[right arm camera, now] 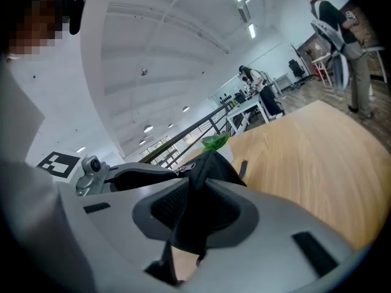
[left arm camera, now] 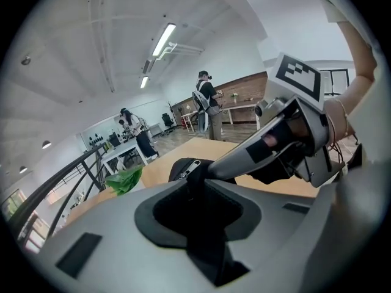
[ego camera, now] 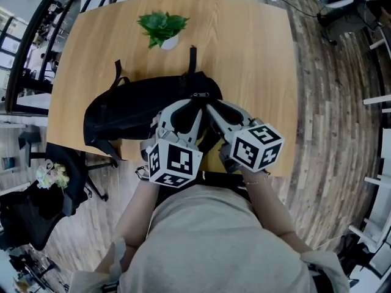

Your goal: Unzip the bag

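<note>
A black backpack (ego camera: 134,108) lies on its side on the wooden table (ego camera: 244,54), its top end toward me. The metal zipper pull (ego camera: 199,94) sits at that end, just beyond both grippers. My left gripper (ego camera: 190,107) is shut on a fold of the bag's black fabric; in the left gripper view the fabric (left arm camera: 201,224) fills the gap, with the pull (left arm camera: 186,165) just past the tips. My right gripper (ego camera: 211,107) comes in from the right and pinches the bag's fabric (right arm camera: 198,212) as well. The two grippers' tips nearly meet.
A small potted green plant (ego camera: 162,28) stands on the table behind the bag. The table's near edge runs just under my grippers. A black office chair (ego camera: 67,176) is at the left below the table. People (left arm camera: 208,105) stand far off in the room.
</note>
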`<action>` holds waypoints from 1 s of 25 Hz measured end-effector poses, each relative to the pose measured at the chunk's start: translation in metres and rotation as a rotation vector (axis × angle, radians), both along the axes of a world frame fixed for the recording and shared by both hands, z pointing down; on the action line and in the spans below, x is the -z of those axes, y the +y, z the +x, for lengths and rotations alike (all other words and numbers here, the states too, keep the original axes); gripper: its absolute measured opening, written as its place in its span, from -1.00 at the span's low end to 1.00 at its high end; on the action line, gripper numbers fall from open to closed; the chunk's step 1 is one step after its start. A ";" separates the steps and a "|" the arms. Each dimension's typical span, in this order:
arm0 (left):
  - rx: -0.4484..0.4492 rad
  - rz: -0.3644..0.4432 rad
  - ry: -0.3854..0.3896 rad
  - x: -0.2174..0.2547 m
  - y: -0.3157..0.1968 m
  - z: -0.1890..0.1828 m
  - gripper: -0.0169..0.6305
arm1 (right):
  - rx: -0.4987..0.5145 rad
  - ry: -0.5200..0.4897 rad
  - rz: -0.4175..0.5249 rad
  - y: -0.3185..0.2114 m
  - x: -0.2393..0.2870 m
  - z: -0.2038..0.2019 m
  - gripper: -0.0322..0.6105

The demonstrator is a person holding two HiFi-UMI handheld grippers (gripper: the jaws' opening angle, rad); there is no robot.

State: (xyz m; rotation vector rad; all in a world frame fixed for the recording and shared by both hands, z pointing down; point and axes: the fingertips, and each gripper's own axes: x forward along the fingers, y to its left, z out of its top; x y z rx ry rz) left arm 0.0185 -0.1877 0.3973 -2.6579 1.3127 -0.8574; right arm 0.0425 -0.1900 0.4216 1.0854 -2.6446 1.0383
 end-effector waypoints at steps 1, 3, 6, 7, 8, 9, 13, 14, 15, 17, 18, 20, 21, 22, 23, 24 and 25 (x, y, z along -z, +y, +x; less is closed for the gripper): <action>0.002 -0.002 -0.003 -0.001 -0.001 0.000 -0.71 | 0.000 0.001 -0.001 0.000 0.000 0.000 -0.63; 0.016 -0.003 0.001 -0.003 -0.003 -0.002 -0.71 | -0.001 -0.002 -0.004 0.001 0.000 0.001 -0.64; 0.042 0.002 0.022 -0.001 -0.004 -0.005 -0.71 | -0.002 -0.010 -0.008 0.002 0.000 0.001 -0.65; 0.051 0.003 0.035 0.000 -0.004 -0.006 -0.71 | -0.001 -0.010 -0.007 0.002 0.000 0.001 -0.65; 0.062 0.002 0.052 0.000 -0.004 -0.007 -0.71 | 0.000 -0.010 -0.007 0.002 0.001 0.001 -0.65; 0.074 0.000 0.071 0.001 -0.004 -0.008 -0.71 | 0.001 -0.011 -0.007 0.002 0.001 0.001 -0.65; 0.105 -0.011 0.129 0.004 -0.008 -0.013 -0.71 | 0.006 -0.020 -0.009 0.001 0.000 0.000 -0.64; 0.105 -0.010 0.134 0.005 -0.008 -0.013 -0.71 | 0.007 -0.022 -0.010 0.001 0.000 0.001 -0.64; 0.102 -0.008 0.133 0.006 -0.008 -0.013 -0.71 | 0.007 -0.023 -0.011 0.001 0.000 0.001 -0.65; 0.094 0.002 0.117 0.007 -0.007 -0.013 -0.71 | 0.008 -0.026 -0.012 0.001 0.001 0.001 -0.65; 0.092 0.006 0.108 0.007 -0.006 -0.012 -0.71 | 0.008 -0.027 -0.013 0.001 0.001 0.001 -0.65; 0.088 0.008 0.102 0.007 -0.004 -0.012 -0.71 | 0.009 -0.031 -0.014 0.002 0.001 0.001 -0.64; 0.086 0.007 0.103 0.007 -0.003 -0.011 -0.71 | 0.009 -0.032 -0.014 0.002 0.001 0.001 -0.64; 0.085 0.010 0.104 0.007 -0.002 -0.010 -0.71 | 0.009 -0.033 -0.014 0.002 0.001 0.001 -0.64; 0.086 0.018 0.102 0.008 -0.002 -0.010 -0.71 | 0.010 -0.034 -0.014 0.002 0.001 0.001 -0.64; 0.089 0.028 0.101 0.009 -0.001 -0.011 -0.71 | 0.011 -0.036 -0.015 0.002 0.001 0.001 -0.64; 0.094 0.036 0.099 0.011 -0.002 -0.012 -0.71 | 0.012 -0.037 -0.016 0.002 0.001 0.001 -0.64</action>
